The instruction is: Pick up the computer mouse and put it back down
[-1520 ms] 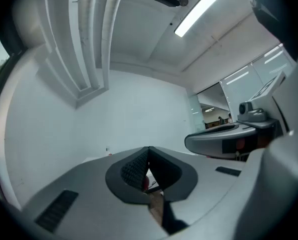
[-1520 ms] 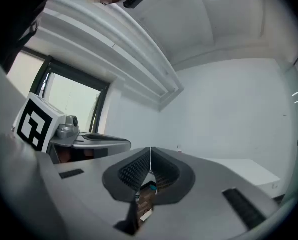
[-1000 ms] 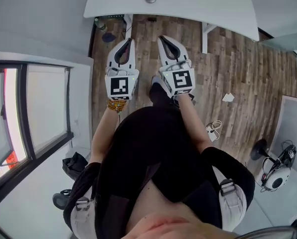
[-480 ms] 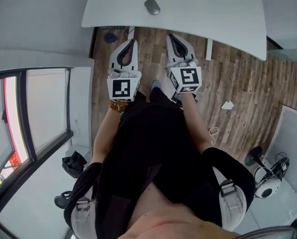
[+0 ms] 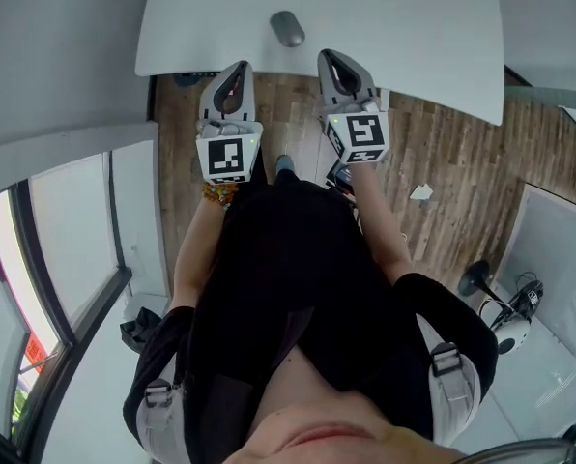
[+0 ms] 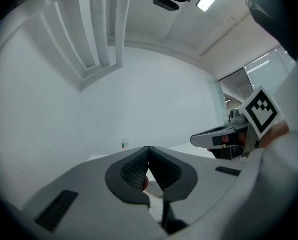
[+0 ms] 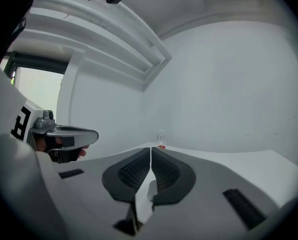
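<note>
Head view shows the computer mouse [image 5: 288, 28] untouched on the desk [image 5: 414, 27], with left gripper [image 5: 238, 67] and right gripper [image 5: 328, 56] clenched empty just short of it, so I reckon nothing is done yet.

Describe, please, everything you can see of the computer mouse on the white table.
The computer mouse is a smooth grey oval, apparently plastic; no cable shows. It lies flat on the white table, near its front edge. Nothing but the table touches it; the left gripper and right gripper are short of it.

White table [image 5: 414, 27], grey computer mouse [image 5: 287, 28] lying on it, small bottle [image 7: 161, 139] at far edge
</note>
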